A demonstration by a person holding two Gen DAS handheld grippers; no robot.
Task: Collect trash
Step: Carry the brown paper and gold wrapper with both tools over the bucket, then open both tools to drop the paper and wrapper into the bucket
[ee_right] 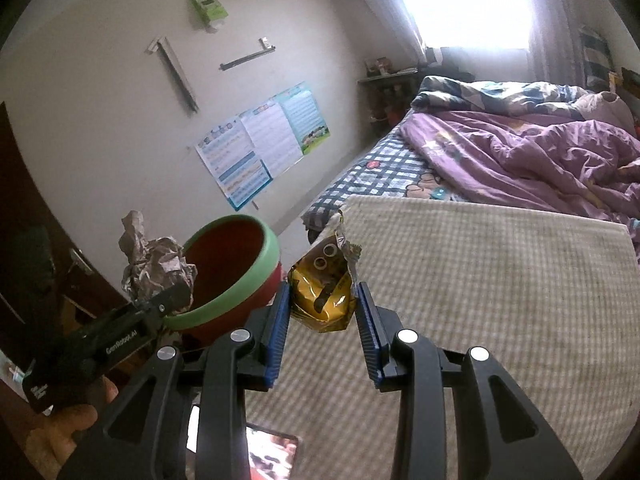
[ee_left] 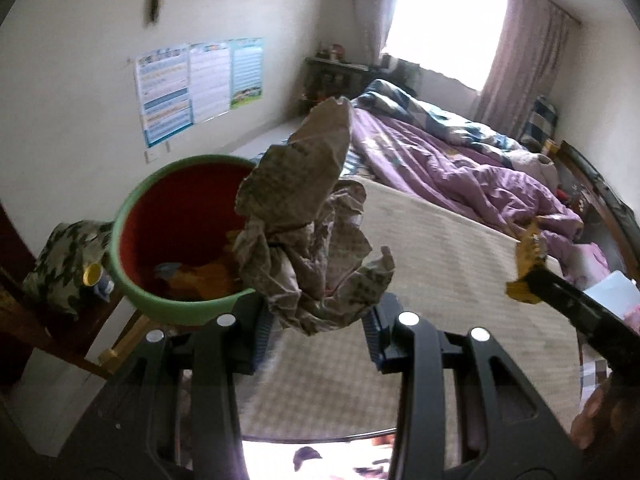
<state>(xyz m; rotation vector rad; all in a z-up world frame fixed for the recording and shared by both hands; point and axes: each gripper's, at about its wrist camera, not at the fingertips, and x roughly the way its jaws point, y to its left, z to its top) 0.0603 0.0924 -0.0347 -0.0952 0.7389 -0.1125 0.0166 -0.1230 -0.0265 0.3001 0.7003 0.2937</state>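
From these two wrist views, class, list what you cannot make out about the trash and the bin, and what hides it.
- Bin contents: left wrist view, blurred and partly behind the crumpled newspaper.
- Bin floor: right wrist view, hidden by its own green rim.
- Newspaper print: blurred, too small.
- Yellow wrapper lettering: right wrist view, glare and creases.
- What the bin stands on: hidden behind the left gripper.

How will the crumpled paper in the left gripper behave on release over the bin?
The crumpled newspaper looks light and springy, so it will probably drop slowly. Its loose flaps stick out, so it may snag the green rim of the bin. The left gripper pinches only its lower edge.
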